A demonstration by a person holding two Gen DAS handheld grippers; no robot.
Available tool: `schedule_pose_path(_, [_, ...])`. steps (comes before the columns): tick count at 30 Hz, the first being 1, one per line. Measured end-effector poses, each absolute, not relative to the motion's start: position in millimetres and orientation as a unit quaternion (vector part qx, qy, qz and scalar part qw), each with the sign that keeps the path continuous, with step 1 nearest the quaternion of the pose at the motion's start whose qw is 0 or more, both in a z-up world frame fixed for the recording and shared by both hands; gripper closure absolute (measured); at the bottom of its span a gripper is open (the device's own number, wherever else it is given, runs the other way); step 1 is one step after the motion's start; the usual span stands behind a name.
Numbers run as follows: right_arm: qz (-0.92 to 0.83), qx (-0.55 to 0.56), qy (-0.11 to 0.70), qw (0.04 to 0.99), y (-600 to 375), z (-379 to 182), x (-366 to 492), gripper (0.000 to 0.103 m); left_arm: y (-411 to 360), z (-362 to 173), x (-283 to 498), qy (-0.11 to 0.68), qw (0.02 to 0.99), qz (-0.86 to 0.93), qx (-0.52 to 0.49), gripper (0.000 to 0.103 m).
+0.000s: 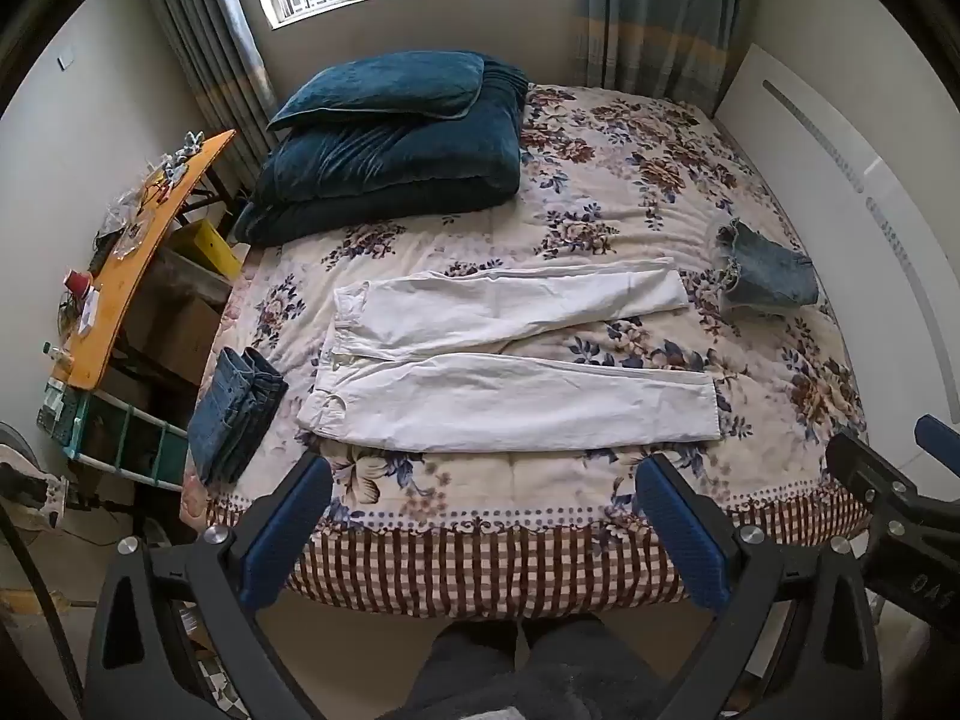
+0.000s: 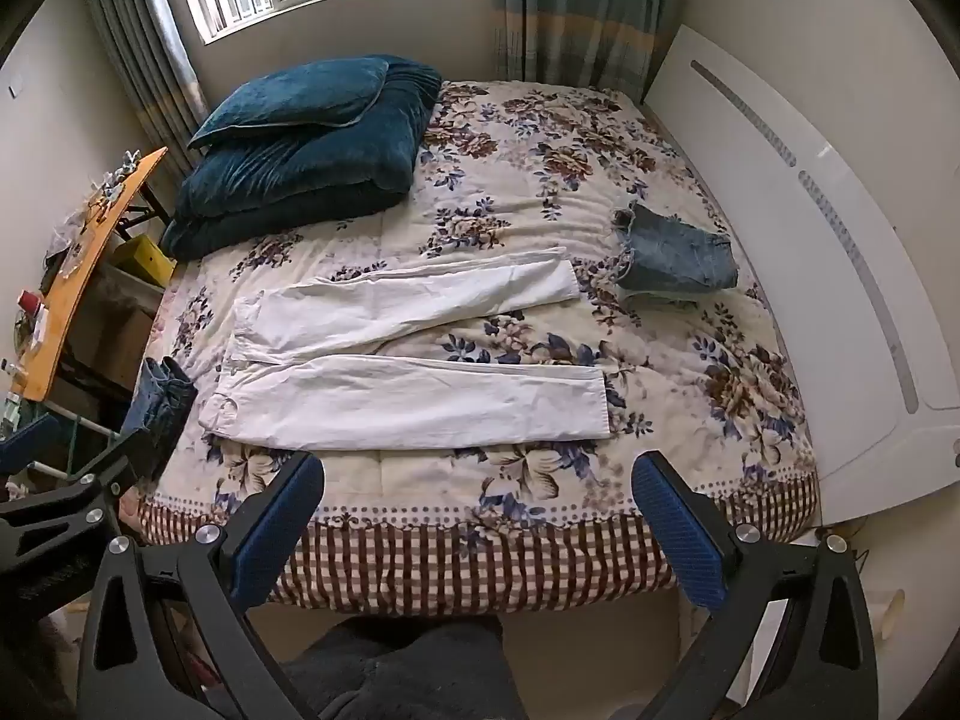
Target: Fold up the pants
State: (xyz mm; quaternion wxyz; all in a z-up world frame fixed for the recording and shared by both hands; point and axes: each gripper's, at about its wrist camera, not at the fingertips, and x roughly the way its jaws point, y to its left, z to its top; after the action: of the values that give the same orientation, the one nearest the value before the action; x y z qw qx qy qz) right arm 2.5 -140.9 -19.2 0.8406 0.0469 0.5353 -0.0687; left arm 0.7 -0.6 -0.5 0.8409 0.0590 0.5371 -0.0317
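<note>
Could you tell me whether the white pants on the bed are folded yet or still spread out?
Spread out: the white pants lie flat on the bed, both legs extended and apart.

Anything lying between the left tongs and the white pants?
Nothing but bare floral quilt. The left wrist view shows the open left tongs hovering over the bed's near edge, short of the white pants; no other garment lies in that stretch.

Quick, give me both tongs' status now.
Left tongs: open, holding nothing, short of the white pants.
Right tongs: open, holding nothing.
</note>
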Motion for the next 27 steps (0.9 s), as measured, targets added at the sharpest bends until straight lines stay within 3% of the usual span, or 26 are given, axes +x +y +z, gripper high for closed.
schedule_pose_path(27, [-0.063,0.045,0.538,0.840,-130.5,-19.2,12.6,0.000,5.1,4.3,1.6,0.528,0.848,-0.027,0.047,0.000])
